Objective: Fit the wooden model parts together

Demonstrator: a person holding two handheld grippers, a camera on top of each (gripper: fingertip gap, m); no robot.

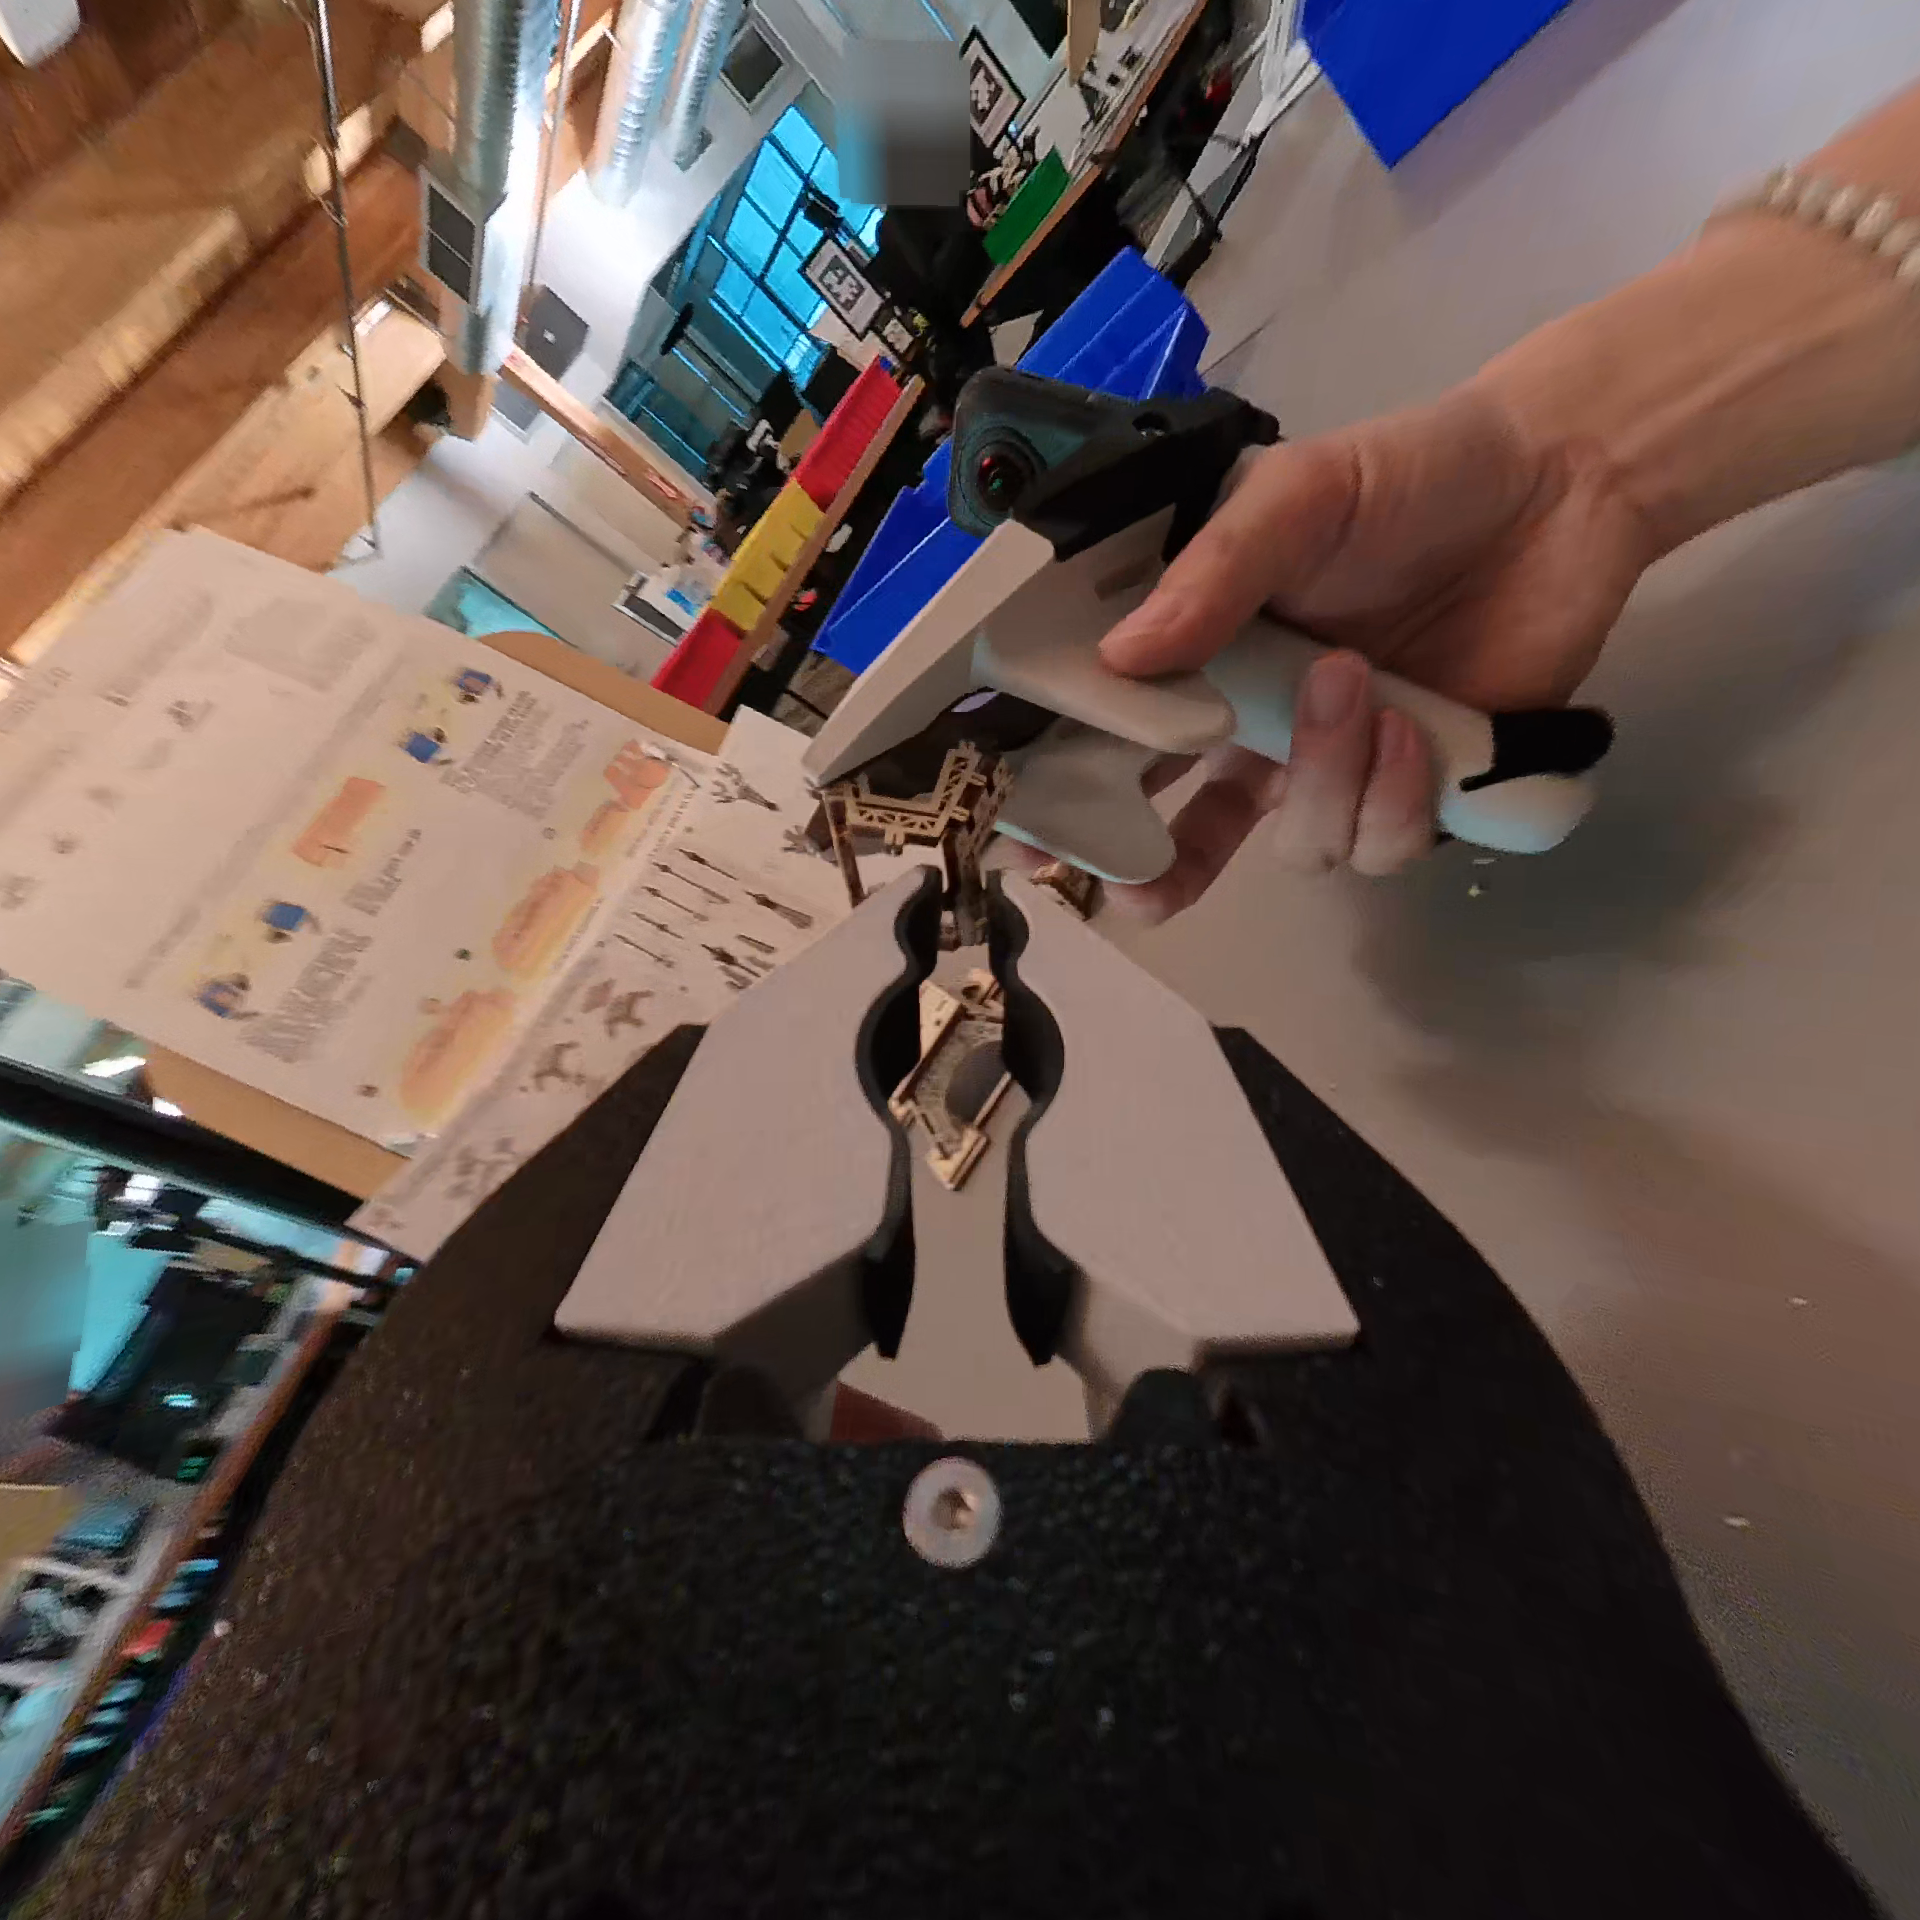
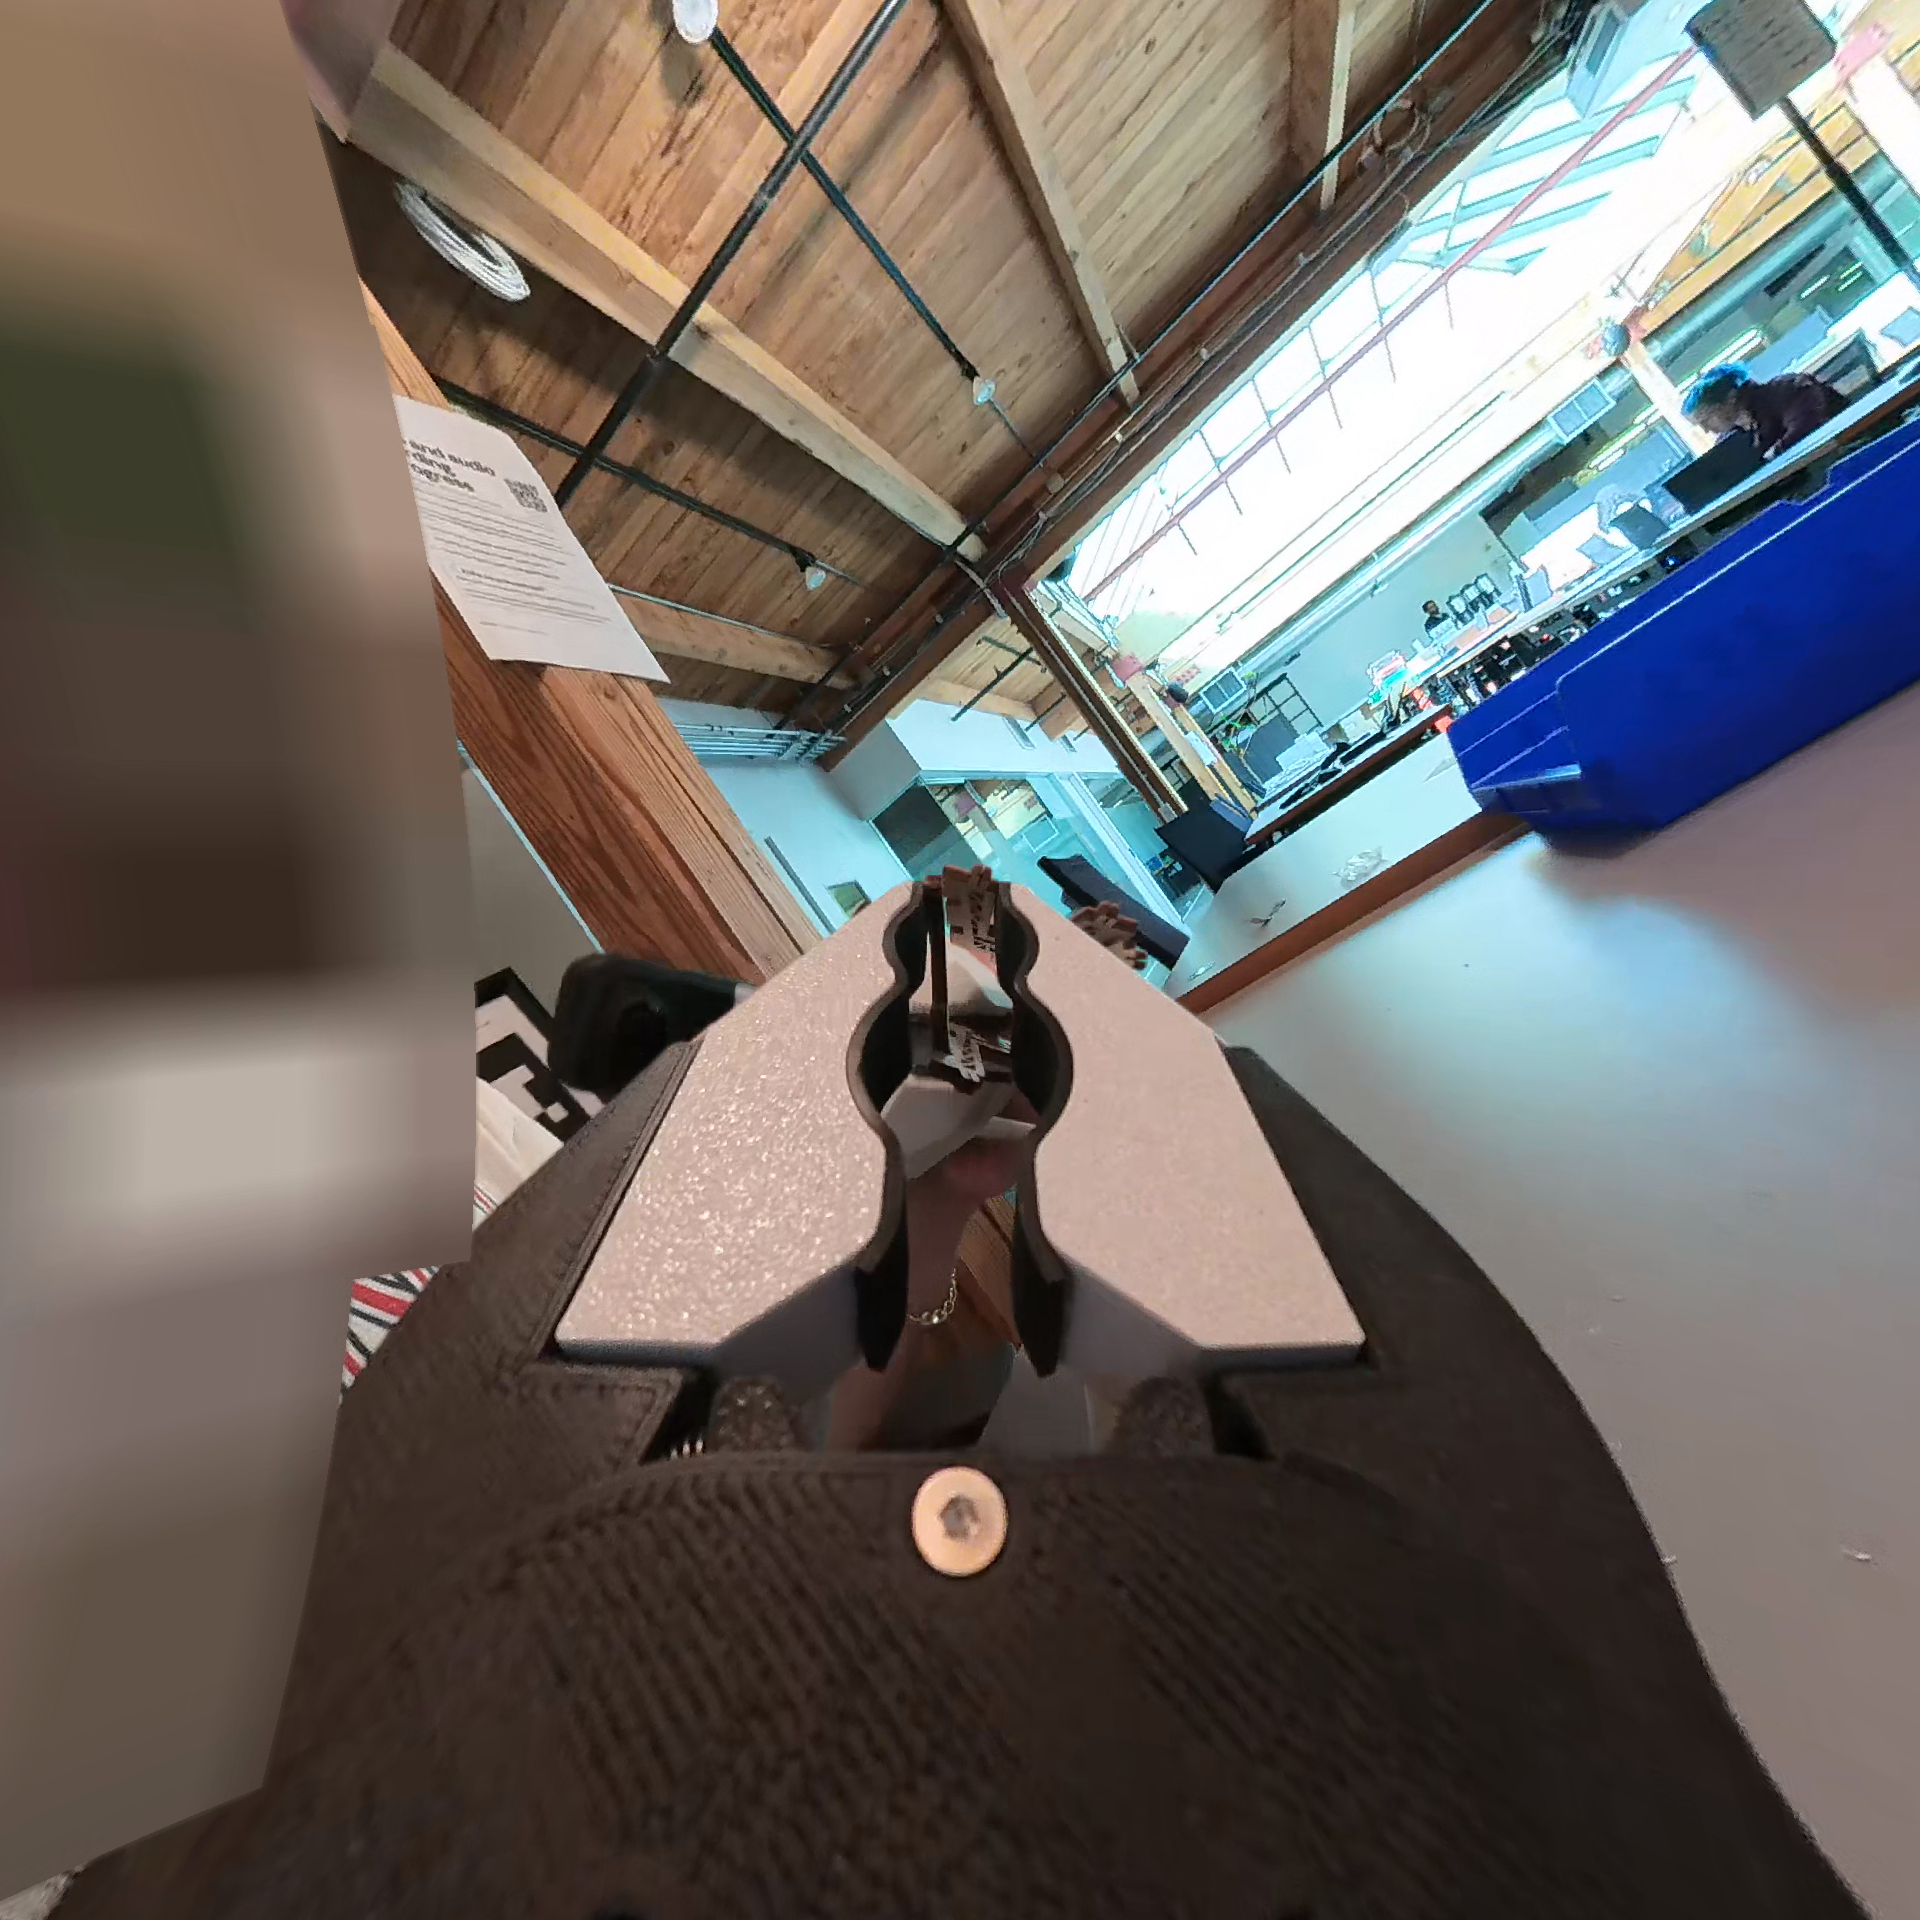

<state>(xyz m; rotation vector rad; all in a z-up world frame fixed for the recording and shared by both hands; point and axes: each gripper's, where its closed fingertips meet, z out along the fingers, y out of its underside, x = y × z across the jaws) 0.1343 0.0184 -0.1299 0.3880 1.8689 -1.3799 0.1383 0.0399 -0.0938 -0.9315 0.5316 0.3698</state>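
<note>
Gripping the wooden model (image 1: 961, 914) at its tips, the left gripper (image 1: 961, 883) is steadying it while the right gripper (image 1: 914, 800), at twelve o'clock and clamped on a wooden part (image 1: 914, 816), is likely needing slow, square alignment.

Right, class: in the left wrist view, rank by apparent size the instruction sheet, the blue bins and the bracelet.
1. Instruction sheet, largest.
2. Blue bins; they stand farther off, so the ranking against the sheet holds only as seen.
3. Bracelet, smallest, partly cut by the frame edge.
</note>
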